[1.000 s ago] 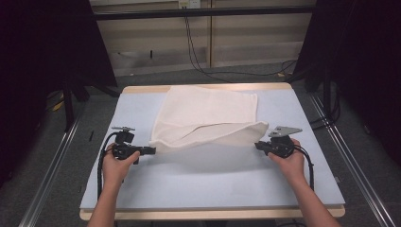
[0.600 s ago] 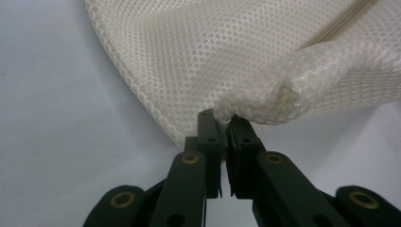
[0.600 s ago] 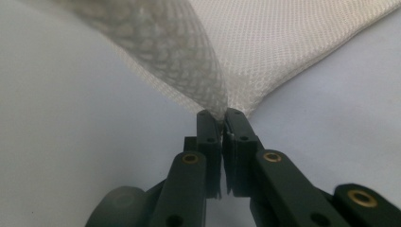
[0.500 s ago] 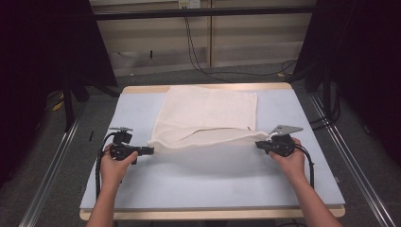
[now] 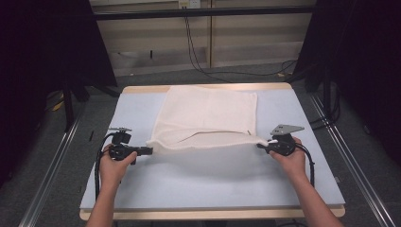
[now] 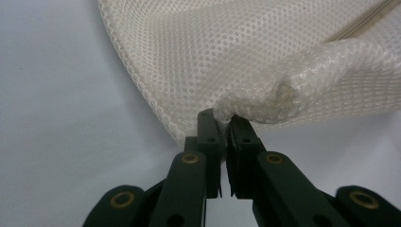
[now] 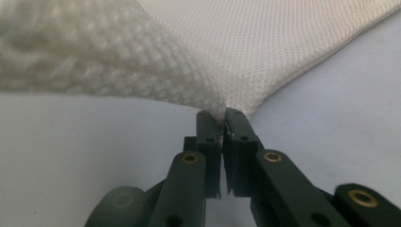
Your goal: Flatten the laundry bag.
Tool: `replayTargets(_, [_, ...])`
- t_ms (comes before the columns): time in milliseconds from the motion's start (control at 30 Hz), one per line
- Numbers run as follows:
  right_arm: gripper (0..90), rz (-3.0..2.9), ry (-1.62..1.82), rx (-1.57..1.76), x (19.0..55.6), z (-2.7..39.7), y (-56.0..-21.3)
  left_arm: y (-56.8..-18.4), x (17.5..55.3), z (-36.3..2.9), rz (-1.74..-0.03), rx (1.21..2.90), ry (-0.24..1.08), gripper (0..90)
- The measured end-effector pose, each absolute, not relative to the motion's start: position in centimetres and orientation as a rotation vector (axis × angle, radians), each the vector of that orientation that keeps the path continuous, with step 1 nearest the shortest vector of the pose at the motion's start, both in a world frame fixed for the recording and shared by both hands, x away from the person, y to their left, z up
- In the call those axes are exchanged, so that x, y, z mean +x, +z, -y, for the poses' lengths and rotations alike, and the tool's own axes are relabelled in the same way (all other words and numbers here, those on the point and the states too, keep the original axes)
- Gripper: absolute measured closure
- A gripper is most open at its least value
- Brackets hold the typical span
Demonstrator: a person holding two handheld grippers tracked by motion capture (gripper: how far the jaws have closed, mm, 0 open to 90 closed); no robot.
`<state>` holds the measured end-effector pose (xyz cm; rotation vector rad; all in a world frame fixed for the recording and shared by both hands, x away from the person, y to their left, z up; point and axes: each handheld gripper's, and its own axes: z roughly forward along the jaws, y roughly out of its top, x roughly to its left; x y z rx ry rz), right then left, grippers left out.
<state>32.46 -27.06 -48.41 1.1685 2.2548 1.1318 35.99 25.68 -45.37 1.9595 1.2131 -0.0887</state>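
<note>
A cream mesh bag lies spread on the pale blue table top, its far part flat and its near edge lifted and pulled taut between my two grippers. My left gripper is shut on the bag's near left corner, where the mesh bunches at the jaw tips. On the other side my right gripper is shut on the near right corner. Both grippers point inward at the bag, held by hands at the table's left and right.
The table has a wooden rim at its near edge. Metal rails run along both sides on the floor. Cables hang against the back wall. Dark curtains stand at left and right.
The bag's near edge has been drawn toward me and stretched flatter, so the lifted fold has sunk. Both hands stay nearly in place.
</note>
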Motion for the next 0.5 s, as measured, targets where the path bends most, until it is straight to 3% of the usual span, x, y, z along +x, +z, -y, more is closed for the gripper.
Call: replayTargets(500, [85.4, -2.244, 1.124, 1.181, 32.83, 27.31, -48.47, -45.45, 35.92, -25.79, -1.215, 1.964, -0.082, 85.4])
